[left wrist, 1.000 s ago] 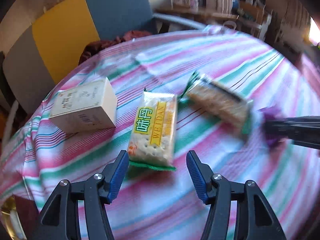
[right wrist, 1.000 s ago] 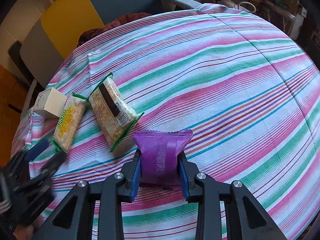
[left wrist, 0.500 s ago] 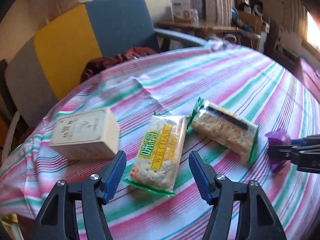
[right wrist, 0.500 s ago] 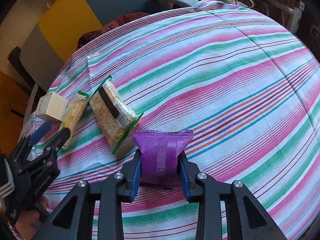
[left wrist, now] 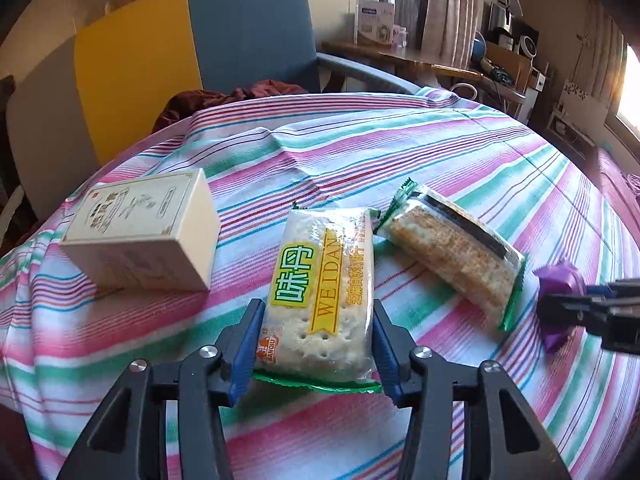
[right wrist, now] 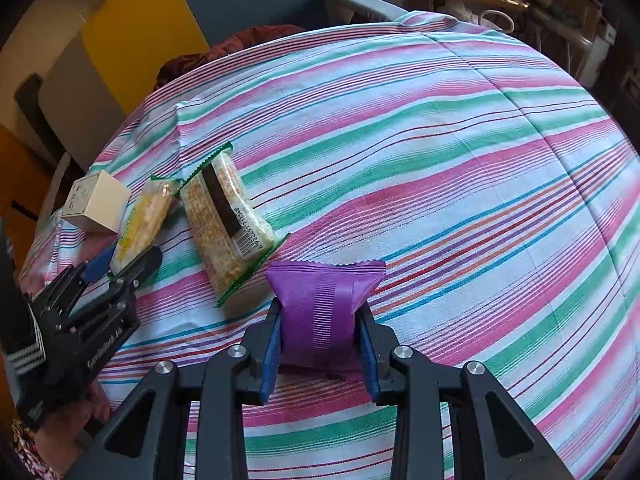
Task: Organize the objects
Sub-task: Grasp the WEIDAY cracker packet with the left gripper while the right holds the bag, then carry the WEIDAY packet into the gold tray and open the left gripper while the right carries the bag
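Observation:
My left gripper (left wrist: 316, 346) stands open around the near end of a yellow-labelled cracker packet (left wrist: 320, 292) lying on the striped tablecloth (left wrist: 400, 148); the blue pads sit beside its edges. A cream box (left wrist: 144, 236) lies to its left and a green-edged cracker packet (left wrist: 452, 260) to its right. My right gripper (right wrist: 318, 344) is shut on a purple snack pouch (right wrist: 320, 304), held just above the cloth near the green-edged packet (right wrist: 226, 232). The pouch also shows in the left wrist view (left wrist: 558, 280), and the left gripper in the right wrist view (right wrist: 120, 264).
A yellow, grey and blue chair (left wrist: 168, 52) with a dark red cloth (left wrist: 240, 94) stands behind the table's far edge. A cluttered wooden desk (left wrist: 420, 56) is at the back right. The tablecloth stretches to the right of the pouch (right wrist: 480, 180).
My left gripper has moved forward and lower, so its pads now flank the yellow-labelled packet's near end. The right gripper holds the purple pouch almost still.

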{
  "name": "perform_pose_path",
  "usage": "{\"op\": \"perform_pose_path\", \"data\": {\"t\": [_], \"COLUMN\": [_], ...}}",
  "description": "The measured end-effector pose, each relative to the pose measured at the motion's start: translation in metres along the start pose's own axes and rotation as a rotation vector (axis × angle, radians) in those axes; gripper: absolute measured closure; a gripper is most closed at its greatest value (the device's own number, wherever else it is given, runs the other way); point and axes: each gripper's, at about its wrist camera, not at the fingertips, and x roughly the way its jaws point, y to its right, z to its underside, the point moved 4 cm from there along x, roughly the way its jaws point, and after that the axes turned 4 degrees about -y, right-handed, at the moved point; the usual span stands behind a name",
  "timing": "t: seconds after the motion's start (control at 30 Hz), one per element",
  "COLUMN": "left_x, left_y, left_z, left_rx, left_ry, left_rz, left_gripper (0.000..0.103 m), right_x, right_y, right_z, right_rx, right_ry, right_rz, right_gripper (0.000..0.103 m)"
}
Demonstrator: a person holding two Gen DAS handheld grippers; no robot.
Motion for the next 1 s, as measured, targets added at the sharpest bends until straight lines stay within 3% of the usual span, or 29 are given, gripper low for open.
{"op": "perform_pose_path", "data": {"t": [0.13,0.3,0.5,0.57,0.73,1.0], "left_x": [-0.011,-0.029,-0.066,-0.081,-0.116,-0.186], "left_y": [-0.005,-0.014,-0.015,-0.017,-0.025,-0.060], "left_z": [0.014,0.035,0.065,0.077,0.109,0.155], "left_rx": [-0.031,-0.074,-0.071,-0.082,-0.130,-0.197], "left_ry": [0.021,0.042,0.083,0.088,0.092,0.150], "left_rz": [-0.017,-0.029,-0.039,-0.041,-0.004,0.008], "left_gripper": [0.053,0.053,0.053,0.053,0.053,0.053], "right_x": [-0.004,-0.020,-0.043,-0.044,-0.034,-0.014], "right_y": [0.002,-0.002,-0.020,-0.037,-0.067,-0.082], "right_z": [-0.003,-0.013,-0.019,-0.020,-0.013,0.006], "right_rx": [0.008,0.023,-0.015,-0.072,-0.177,-0.225], "right_ry": [0.019,0.117,0.219,0.233,0.219,0.164], "right_rz": [-0.005,-0.026,-0.162,-0.170,-0.193,-0.201], "right_gripper": [0.070,0.070,0.070,0.070,0.070,0.070]}}
